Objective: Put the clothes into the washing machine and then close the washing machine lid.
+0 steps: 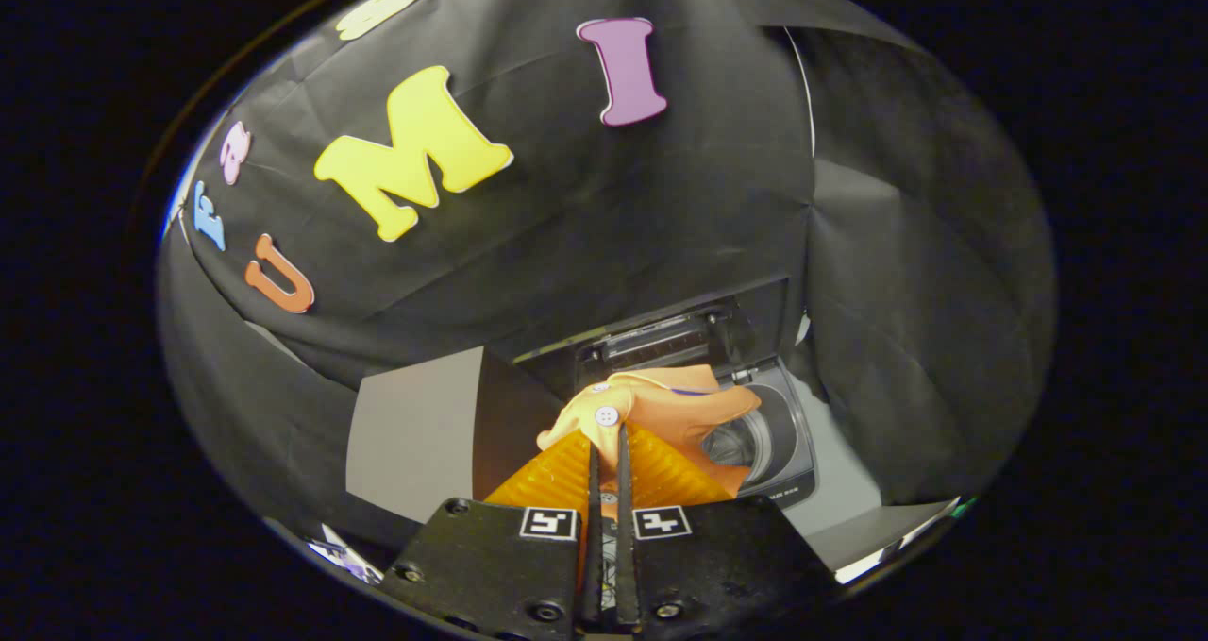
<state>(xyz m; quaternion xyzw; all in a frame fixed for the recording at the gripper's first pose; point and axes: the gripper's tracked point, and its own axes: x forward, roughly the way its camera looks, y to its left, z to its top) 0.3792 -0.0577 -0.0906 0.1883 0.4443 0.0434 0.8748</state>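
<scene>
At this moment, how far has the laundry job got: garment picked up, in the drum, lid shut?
Done: the orange garment is picked up, pinched between the nearly closed jaws of the gripper and hanging ahead of them. In hand: carrying it toward the washing machine, whose lid stands open with the drum showing just beyond the cloth. Left: drop the garment into the drum, then close the lid.

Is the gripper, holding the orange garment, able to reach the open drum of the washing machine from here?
Probably yes. The gripper is shut on the orange garment, the lid stands raised, and the drum lies open just beyond the fingers with nothing between.
</scene>
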